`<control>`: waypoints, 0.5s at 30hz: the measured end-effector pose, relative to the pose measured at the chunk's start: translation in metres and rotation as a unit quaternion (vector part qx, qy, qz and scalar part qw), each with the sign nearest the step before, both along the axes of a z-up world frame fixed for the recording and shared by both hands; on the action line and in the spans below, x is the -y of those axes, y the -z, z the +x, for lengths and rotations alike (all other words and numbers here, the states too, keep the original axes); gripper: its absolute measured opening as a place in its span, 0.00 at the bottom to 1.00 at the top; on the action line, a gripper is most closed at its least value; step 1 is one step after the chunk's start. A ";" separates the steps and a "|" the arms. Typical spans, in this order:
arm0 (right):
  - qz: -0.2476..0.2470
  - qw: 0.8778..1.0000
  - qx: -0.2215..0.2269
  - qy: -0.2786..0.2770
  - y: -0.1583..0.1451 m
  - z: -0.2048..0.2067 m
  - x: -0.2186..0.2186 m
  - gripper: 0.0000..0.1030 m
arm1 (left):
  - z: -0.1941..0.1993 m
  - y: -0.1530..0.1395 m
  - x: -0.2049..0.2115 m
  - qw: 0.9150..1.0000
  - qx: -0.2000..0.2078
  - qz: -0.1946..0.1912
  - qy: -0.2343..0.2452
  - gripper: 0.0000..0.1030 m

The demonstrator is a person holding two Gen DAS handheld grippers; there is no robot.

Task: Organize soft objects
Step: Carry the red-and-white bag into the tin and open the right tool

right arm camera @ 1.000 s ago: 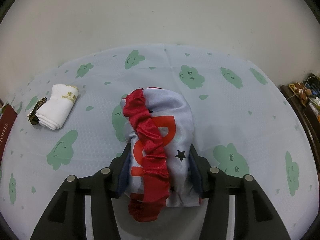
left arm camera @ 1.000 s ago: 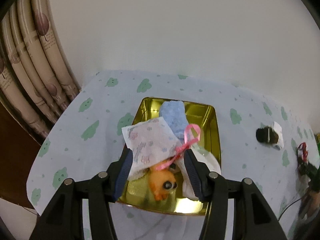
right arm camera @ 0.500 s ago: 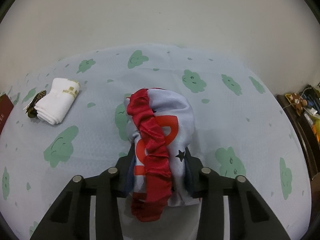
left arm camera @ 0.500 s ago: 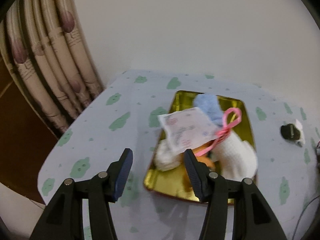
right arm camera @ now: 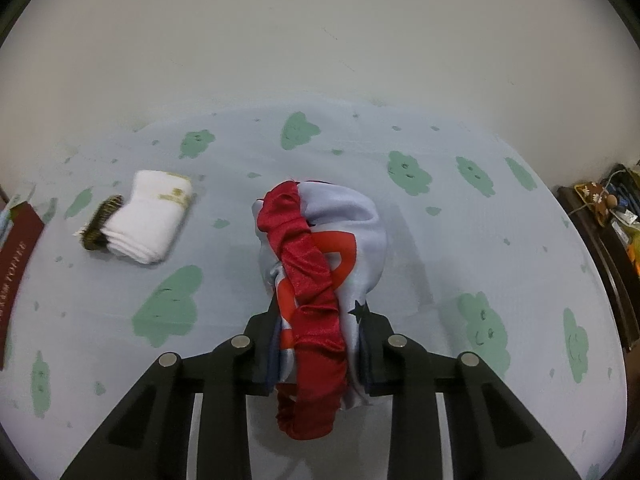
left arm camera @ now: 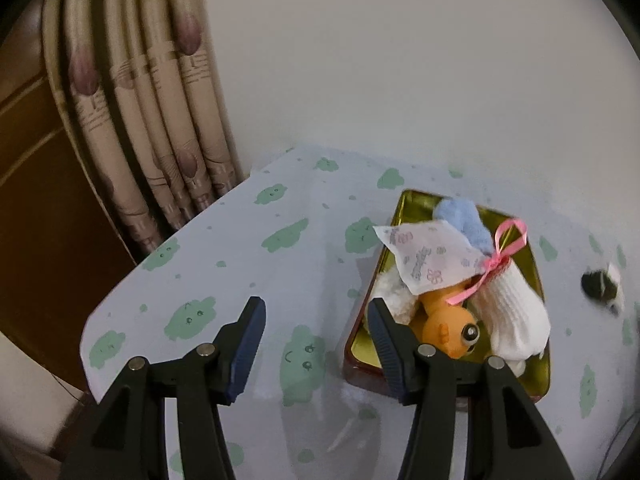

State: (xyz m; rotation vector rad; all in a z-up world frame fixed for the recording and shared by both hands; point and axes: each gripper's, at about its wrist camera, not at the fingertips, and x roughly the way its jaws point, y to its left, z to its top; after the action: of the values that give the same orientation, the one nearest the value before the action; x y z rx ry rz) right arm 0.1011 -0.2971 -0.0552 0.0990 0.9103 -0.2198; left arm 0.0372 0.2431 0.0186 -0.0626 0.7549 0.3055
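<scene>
Right wrist view shows the right gripper [right arm camera: 320, 344] clamped on a satin cap [right arm camera: 336, 240], pale blue with a red ruffled band, gathered between the jaws and apparently raised off the tablecloth [right arm camera: 460, 248]. A folded white towel [right arm camera: 150, 216] lies well to the left, touching a small brush [right arm camera: 100, 222].

On the left wrist view, the left gripper [left arm camera: 316, 344] hangs with fingers wide apart and nothing between them, just beside the gold tin [left arm camera: 541, 376]. That tin holds a blue cloth [left arm camera: 464, 220], a sachet [left arm camera: 428, 256] tied with a pink ribbon [left arm camera: 496, 264], an orange plush [left arm camera: 448, 328] and a white sock [left arm camera: 516, 308].

The step in hand looks like carrying the cap to the tin. It is slippery and only bunched, so the squeeze should stay firm. The tin is nearly full; lowering the cap onto the free near corner, then pressing lightly before letting go, should stop it sliding over the rim. The left gripper could steady the tin's edge.
</scene>
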 end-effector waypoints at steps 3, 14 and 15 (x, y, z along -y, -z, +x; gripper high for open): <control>0.004 1.000 0.003 -0.006 -0.003 -0.001 -0.006 0.26 | -0.002 -0.003 -0.010 1.000 0.003 -0.026 -0.012 0.53; 0.033 0.990 0.031 -0.137 -0.049 0.006 -0.127 0.26 | -0.005 0.000 -0.030 0.998 0.008 -0.015 -0.055 0.53; 0.035 0.987 0.031 -0.152 -0.051 0.007 -0.141 0.26 | -0.006 0.000 -0.031 0.998 0.008 -0.019 -0.056 0.53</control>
State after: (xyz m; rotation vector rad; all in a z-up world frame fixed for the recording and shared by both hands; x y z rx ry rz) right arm 0.1083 -0.1561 -0.0037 0.0318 0.8595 0.0986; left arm 0.0315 0.2745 0.0187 -0.1436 0.7428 0.3960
